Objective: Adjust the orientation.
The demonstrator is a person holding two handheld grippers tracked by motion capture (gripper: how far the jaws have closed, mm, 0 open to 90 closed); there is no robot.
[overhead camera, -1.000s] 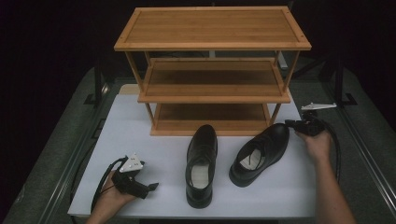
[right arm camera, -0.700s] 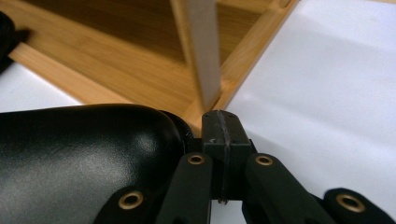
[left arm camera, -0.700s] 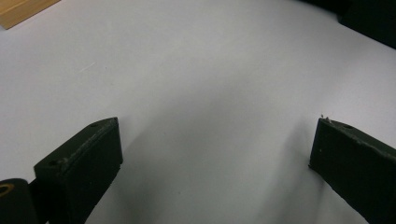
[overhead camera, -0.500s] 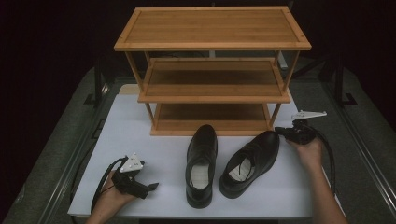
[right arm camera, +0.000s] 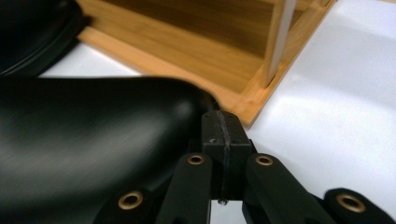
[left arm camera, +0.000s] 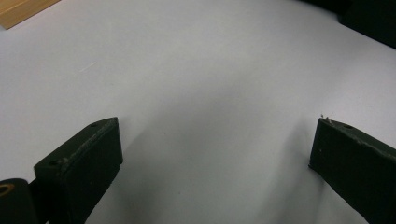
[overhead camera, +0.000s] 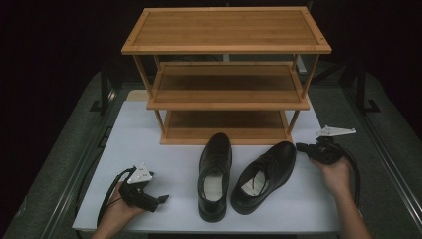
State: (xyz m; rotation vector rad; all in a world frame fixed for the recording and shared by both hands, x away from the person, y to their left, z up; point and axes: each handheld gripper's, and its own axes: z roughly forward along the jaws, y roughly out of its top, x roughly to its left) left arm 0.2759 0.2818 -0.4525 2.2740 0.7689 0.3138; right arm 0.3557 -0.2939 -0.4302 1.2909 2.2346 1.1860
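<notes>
Two black leather shoes stand on the white table in front of a wooden three-tier rack. The left shoe points straight at the rack. The right shoe lies at an angle, toe toward the rack's right corner. My right gripper is shut, its tip against that shoe's toe. In the right gripper view the jaws are pressed together beside the glossy toe, with nothing between them. My left gripper rests at the table's front left, open and empty.
The rack's bottom shelf and its corner post are just beyond the right gripper. The other shoe shows at that view's top left. Dark grey floor surrounds the table.
The right gripper has moved left and toward the front edge, and the right shoe has slid and turned with it, closer to the left shoe. The left gripper has stayed still.
</notes>
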